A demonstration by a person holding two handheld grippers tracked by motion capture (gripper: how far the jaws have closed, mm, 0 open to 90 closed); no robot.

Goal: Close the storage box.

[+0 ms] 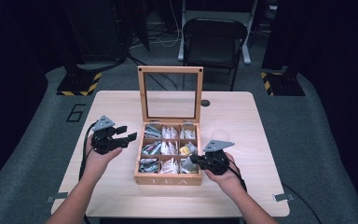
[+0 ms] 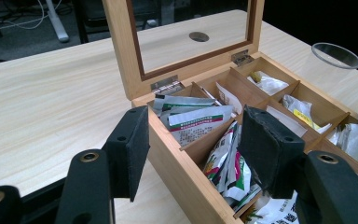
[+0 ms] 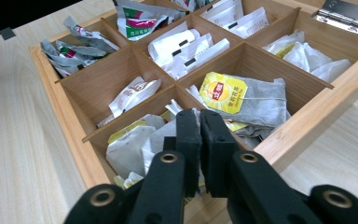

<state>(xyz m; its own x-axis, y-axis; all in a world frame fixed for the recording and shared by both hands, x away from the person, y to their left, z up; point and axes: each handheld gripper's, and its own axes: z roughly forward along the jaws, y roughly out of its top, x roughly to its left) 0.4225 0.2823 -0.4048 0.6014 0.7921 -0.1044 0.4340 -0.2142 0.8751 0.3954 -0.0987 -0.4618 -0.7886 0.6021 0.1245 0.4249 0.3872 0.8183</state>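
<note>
A wooden tea box [image 1: 168, 179] marked TEA stands mid-table, its glass lid [image 1: 170, 70] propped upright. Its compartments hold several tea bags. My right gripper [image 1: 193, 159] dips into the near right compartment. In the right gripper view that gripper [image 3: 199, 116] has its jaws together among white packets [image 3: 130, 147], just in front of a yellow-labelled tea bag [image 3: 242, 98]. Whether a packet edge is pinched I cannot tell. My left gripper [image 1: 121, 135] hovers left of the box. In the left gripper view it [image 2: 198, 154] stands open with nothing between its pads, the box wall [image 2: 177, 172] behind.
A clear glass [image 1: 220, 135] stands on the table right of the box, just behind my right hand; its rim [image 2: 335, 55] also shows in the left gripper view. A round hole [image 1: 205, 103] marks the tabletop behind the lid. A black chair [image 1: 214, 42] stands beyond the table.
</note>
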